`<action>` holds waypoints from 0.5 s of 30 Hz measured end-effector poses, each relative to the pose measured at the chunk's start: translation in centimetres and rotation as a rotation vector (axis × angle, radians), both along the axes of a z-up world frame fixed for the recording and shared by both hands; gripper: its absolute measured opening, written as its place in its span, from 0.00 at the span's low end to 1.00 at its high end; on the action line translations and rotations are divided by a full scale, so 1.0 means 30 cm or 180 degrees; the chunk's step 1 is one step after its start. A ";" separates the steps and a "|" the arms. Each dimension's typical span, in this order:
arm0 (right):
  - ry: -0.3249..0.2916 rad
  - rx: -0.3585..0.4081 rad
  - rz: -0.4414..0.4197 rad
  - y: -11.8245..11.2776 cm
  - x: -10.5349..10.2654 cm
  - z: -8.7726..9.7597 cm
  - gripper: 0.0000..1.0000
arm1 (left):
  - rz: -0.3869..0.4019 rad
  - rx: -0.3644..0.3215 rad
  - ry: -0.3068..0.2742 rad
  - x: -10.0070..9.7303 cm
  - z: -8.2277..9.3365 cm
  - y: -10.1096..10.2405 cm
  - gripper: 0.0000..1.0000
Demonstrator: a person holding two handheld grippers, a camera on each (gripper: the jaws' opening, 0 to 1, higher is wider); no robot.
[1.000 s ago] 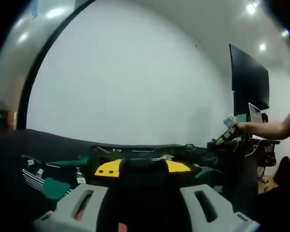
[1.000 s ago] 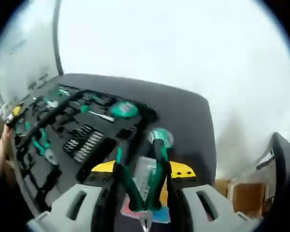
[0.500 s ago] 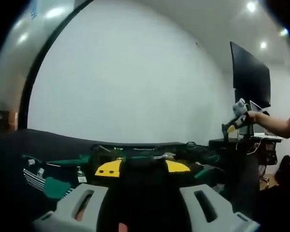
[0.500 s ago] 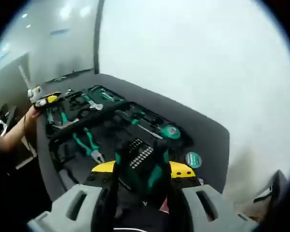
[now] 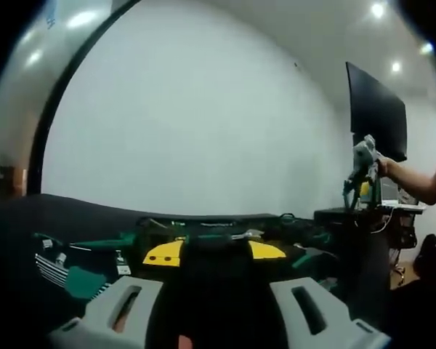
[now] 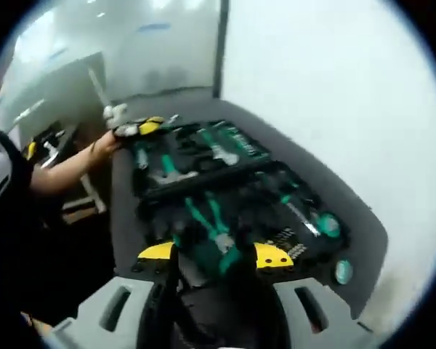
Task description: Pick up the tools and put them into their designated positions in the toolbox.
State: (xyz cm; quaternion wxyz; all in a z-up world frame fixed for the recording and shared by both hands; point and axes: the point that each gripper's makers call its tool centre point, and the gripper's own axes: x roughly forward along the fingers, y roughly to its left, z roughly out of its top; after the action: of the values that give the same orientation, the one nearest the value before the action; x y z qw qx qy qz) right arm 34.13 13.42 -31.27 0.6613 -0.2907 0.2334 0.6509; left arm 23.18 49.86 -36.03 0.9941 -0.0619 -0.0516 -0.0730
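Observation:
An open black toolbox (image 6: 265, 193) lies on the dark table, with green-handled tools set in its foam. My right gripper (image 6: 214, 256) hangs above its near edge, shut on green-handled pliers (image 6: 200, 256), whose tip is hidden below the jaws. In the left gripper view the toolbox (image 5: 225, 234) lies low and edge-on just beyond my left gripper (image 5: 216, 254), which stands open with nothing between its jaws. The right gripper (image 5: 360, 163) is raised at the far right of that view, held by a hand. The left gripper (image 6: 142, 129) shows at the toolbox's far side.
A second pair of pliers (image 6: 207, 218) and a green tape measure (image 6: 327, 224) rest in the toolbox. A round green object (image 6: 341, 270) lies on the table beside it. A person's arm (image 6: 65, 167) reaches in. A black monitor (image 5: 374, 116) stands to the right.
The right gripper has risen and swung over the toolbox with the pliers still held; in the left gripper view it moved up. The left gripper has stayed put.

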 end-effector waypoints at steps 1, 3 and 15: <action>-0.0014 -0.0008 0.0054 0.010 -0.014 -0.005 0.36 | 0.0000 -0.0003 0.0000 0.000 0.000 -0.001 0.33; -0.0032 -0.0051 0.0154 0.027 -0.047 -0.016 0.36 | -0.0001 -0.0004 -0.0001 0.000 0.000 0.001 0.33; 0.0018 -0.0187 0.0544 0.128 -0.129 -0.031 0.36 | -0.0013 -0.0016 -0.0005 -0.002 0.002 -0.005 0.33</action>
State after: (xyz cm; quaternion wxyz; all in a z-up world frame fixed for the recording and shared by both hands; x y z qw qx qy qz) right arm 30.26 17.25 -32.18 0.5938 -0.3270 0.2286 0.6987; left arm 23.12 49.72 -35.98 0.9937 -0.0645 -0.0525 -0.0750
